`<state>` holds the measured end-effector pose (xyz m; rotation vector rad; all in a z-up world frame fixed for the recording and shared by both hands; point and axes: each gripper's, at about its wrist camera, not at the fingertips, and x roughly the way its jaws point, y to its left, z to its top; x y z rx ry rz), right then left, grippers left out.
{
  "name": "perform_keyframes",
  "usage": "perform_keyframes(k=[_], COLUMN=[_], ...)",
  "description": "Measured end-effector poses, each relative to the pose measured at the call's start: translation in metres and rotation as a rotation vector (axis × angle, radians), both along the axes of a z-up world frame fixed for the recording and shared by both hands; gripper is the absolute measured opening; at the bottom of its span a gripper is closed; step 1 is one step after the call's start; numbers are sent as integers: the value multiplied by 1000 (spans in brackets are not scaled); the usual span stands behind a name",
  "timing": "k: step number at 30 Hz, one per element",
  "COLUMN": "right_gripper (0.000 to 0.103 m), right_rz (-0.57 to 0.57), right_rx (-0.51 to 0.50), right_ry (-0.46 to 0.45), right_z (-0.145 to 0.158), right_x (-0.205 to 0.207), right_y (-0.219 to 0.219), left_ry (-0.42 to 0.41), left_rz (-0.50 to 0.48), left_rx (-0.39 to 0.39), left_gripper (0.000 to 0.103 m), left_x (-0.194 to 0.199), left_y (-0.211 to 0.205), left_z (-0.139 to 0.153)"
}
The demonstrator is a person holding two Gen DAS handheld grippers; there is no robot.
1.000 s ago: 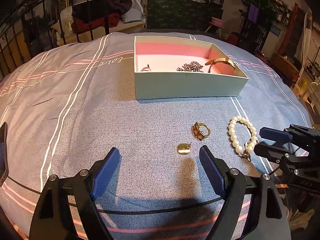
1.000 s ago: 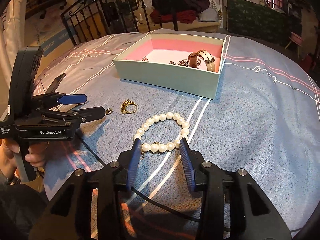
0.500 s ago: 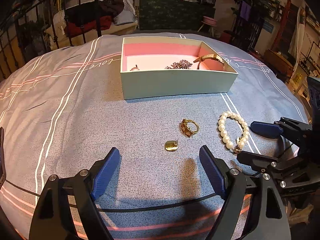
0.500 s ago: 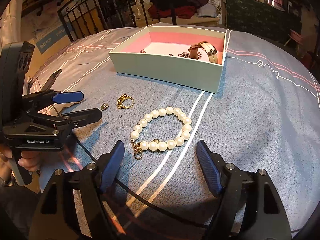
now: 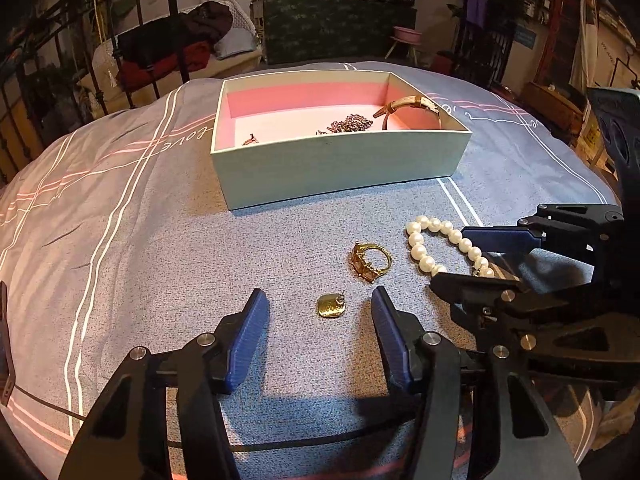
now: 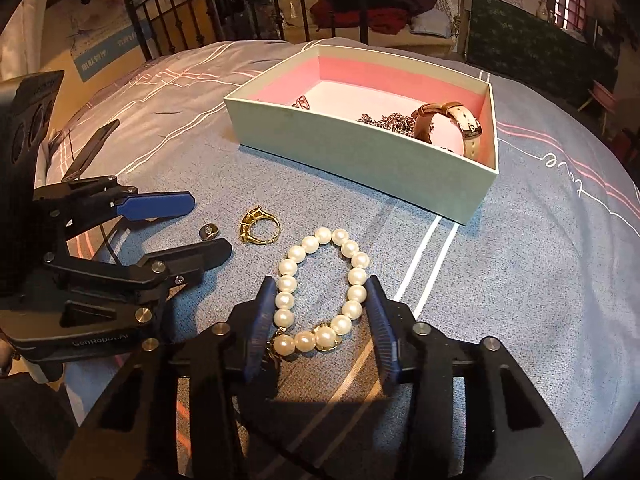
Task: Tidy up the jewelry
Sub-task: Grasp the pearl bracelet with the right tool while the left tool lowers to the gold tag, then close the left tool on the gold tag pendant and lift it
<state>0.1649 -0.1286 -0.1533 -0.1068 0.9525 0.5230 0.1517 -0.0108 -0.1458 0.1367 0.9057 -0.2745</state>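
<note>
Left gripper (image 5: 318,312): I see my jaws closing, the blue pads still well apart, with the gold stud earring (image 5: 331,306) lying on the bedspread (image 5: 140,260) between them; neither pad touches it.
Right gripper (image 6: 320,312): jaws closing around the near end of the pearl bracelet (image 6: 320,292). My left pad (image 6: 262,320) looks to be against the pearls; the right pad sits just beside them, and I cannot tell if it touches.
Pearl bracelet: flat on the bedspread in a loop, clasp end nearest my right wrist camera.
Gold ring (image 5: 371,261): on the cloth between the earring and the bracelet, touched by neither gripper.
Box (image 5: 340,168): open, pink-lined, beyond the loose pieces; inside it I see a strap watch (image 6: 448,126), a chain (image 6: 388,120) and a small piece by the far corner.
</note>
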Motion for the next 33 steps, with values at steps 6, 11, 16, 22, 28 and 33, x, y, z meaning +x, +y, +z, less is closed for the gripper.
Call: perform_keyframes(k=[6, 11, 16, 22, 28, 33], right_gripper=[31, 30, 30, 30, 30, 30], right_rz=[-9, -17, -54, -108, -153, -149], right_rx=[42, 76, 142, 196, 349, 312], right_ry=[-5, -25, -44, -51, -3, 3], right_z=[5, 12, 25, 32, 32, 30], right_x=[-1, -4, -4, -1, 4, 4], right_y=[-6, -9, -23, -44, -70, -66], left_ry=[0, -1, -1, -2, -4, -14], left_rz=[1, 1, 1, 0, -10, -16], left_rx=[-4, -5, -7, -1, 1, 13], left_gripper=[53, 53, 53, 53, 36, 18], left_x=[2, 1, 1, 0, 0, 2], left_y=[0, 0, 0, -1, -3, -5], left_z=[-1, -1, -1, -1, 1, 1])
